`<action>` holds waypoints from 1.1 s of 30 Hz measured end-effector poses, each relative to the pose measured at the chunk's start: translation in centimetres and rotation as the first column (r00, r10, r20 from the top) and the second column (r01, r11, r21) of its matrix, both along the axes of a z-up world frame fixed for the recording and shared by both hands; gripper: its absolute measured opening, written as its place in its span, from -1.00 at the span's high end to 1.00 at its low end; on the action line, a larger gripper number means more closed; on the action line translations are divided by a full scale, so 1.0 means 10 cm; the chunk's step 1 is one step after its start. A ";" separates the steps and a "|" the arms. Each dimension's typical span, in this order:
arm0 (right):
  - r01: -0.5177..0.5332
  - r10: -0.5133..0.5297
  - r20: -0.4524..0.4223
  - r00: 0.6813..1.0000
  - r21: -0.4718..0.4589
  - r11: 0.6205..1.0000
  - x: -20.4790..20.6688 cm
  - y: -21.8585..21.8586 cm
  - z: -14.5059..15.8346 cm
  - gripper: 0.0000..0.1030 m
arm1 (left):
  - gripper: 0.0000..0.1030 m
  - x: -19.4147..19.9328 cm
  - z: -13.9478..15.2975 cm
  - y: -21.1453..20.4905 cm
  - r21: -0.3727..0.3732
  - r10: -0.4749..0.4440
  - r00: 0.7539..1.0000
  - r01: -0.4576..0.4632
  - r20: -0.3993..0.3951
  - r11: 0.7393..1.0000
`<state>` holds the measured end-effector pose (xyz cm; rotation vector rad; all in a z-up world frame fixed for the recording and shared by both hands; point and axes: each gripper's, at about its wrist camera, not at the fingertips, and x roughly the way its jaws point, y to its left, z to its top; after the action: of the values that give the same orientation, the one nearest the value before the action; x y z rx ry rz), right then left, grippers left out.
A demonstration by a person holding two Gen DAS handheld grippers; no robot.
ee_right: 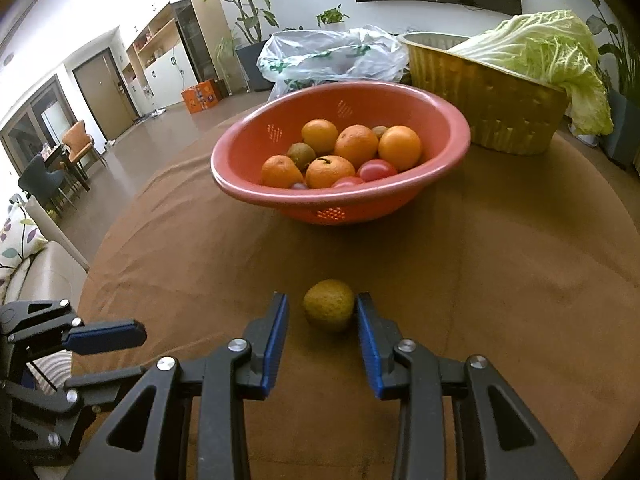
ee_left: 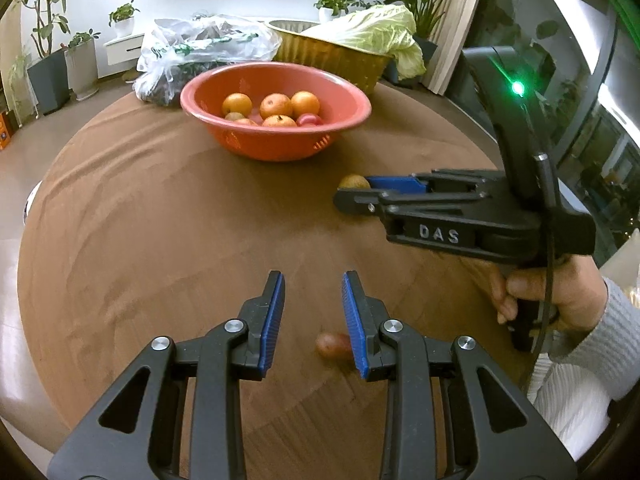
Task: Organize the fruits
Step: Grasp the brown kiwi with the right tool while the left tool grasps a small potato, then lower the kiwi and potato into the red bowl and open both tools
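Note:
A red colander bowl (ee_left: 200, 96) (ee_right: 448, 116) on the brown table holds several oranges (ee_right: 356, 145), kiwis and red fruits. A brown-green kiwi (ee_right: 329, 309) lies on the table between the tips of my open right gripper (ee_right: 322, 304), close to the right pad; it also shows in the left wrist view (ee_left: 354, 181). My right gripper (ee_left: 356, 194) shows from the side in that view. My left gripper (ee_left: 313, 282) is open and empty above the table. A small reddish fruit (ee_left: 331, 345) lies on the cloth beneath it, beside the right finger.
A gold basket (ee_right: 488, 100) with a napa cabbage (ee_right: 540, 48) stands behind the bowl at the right. A plastic bag (ee_right: 328, 60) of greens lies behind the bowl. The brown tablecloth (ee_left: 140, 220) covers the round table. Chairs and a sofa stand off the left edge.

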<state>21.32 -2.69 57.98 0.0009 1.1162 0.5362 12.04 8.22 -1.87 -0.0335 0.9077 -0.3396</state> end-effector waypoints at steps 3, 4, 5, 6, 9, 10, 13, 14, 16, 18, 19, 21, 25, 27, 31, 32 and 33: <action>0.006 -0.006 -0.010 1.000 0.013 1.000 0.00 -0.03 -0.01 0.40 | 0.45 -0.04 -0.03 -0.04 0.006 -0.009 1.000 0.009 -0.011 1.000; 0.013 -0.013 -0.018 1.000 0.030 0.999 0.00 -0.06 -0.01 0.43 | 0.45 -0.06 -0.04 -0.05 0.009 -0.013 1.000 0.013 -0.013 1.000; 0.018 -0.017 -0.025 1.000 0.045 0.999 0.01 -0.08 0.00 0.43 | 0.45 -0.08 -0.05 -0.06 0.010 -0.018 1.000 0.018 -0.017 1.000; 0.026 -0.024 -0.040 0.999 0.069 0.997 0.01 -0.12 0.00 0.43 | 0.45 -0.10 -0.06 -0.07 0.011 -0.022 1.000 0.023 -0.021 1.000; 0.039 -0.035 -0.045 0.998 0.084 0.996 -0.02 -0.19 0.03 0.43 | 0.45 -0.16 -0.08 -0.13 0.022 -0.041 0.999 0.042 -0.025 0.999; 0.039 -0.035 -0.045 0.998 0.085 0.996 -0.03 -0.20 0.03 0.43 | 0.45 -0.18 -0.10 -0.14 0.029 -0.047 0.998 0.048 -0.028 0.998; 0.040 -0.036 -0.047 0.998 0.095 0.995 -0.06 -0.21 0.06 0.43 | 0.45 -0.23 -0.13 -0.19 0.063 -0.049 0.999 0.050 -0.024 0.997; 0.039 -0.034 -0.048 0.998 0.098 0.994 -0.07 -0.21 0.06 0.43 | 0.45 -0.24 -0.13 -0.20 0.074 -0.048 0.999 0.050 -0.022 0.996; 0.038 -0.033 -0.046 0.998 0.099 0.994 -0.08 -0.21 0.08 0.43 | 0.45 -0.27 -0.14 -0.21 0.086 -0.048 0.999 0.049 -0.019 0.995; 0.037 -0.032 -0.044 0.998 0.103 0.994 -0.09 -0.21 0.09 0.43 | 0.45 -0.28 -0.15 -0.22 0.105 -0.044 0.999 0.046 -0.017 0.993; 0.035 -0.031 -0.042 0.999 0.102 0.994 -0.09 -0.20 0.10 0.43 | 0.45 -0.28 -0.16 -0.23 0.116 -0.041 0.999 0.043 -0.017 0.992; 0.031 -0.028 -0.037 0.999 0.101 0.994 -0.11 -0.20 0.12 0.43 | 0.45 -0.28 -0.19 -0.23 0.133 -0.033 0.999 0.035 -0.019 0.990; 0.030 -0.026 -0.032 0.999 0.104 0.994 -0.12 -0.19 0.13 0.43 | 0.45 -0.27 -0.21 -0.22 0.125 -0.026 1.000 0.027 -0.015 0.992; 0.031 -0.027 -0.031 0.999 0.104 0.994 -0.12 -0.19 0.13 0.43 | 0.45 -0.26 -0.21 -0.22 0.120 -0.025 1.000 0.026 -0.010 0.992; 0.032 -0.028 -0.032 0.999 0.107 0.994 -0.13 -0.19 0.13 0.43 | 0.45 -0.26 -0.20 -0.19 0.098 -0.023 1.000 0.024 -0.011 0.995; 0.032 -0.029 -0.031 0.999 0.106 0.994 -0.13 -0.19 0.13 0.43 | 0.46 -0.26 -0.20 -0.18 0.092 -0.023 1.000 0.024 -0.014 0.996; 0.033 -0.030 -0.032 0.999 0.107 0.994 -0.12 -0.19 0.13 0.43 | 0.46 -0.26 -0.20 -0.18 0.087 -0.023 1.000 0.024 -0.015 0.996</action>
<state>20.07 -4.56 59.31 0.1198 1.1138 0.5689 9.43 6.45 -3.87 0.0547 0.9364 -0.3216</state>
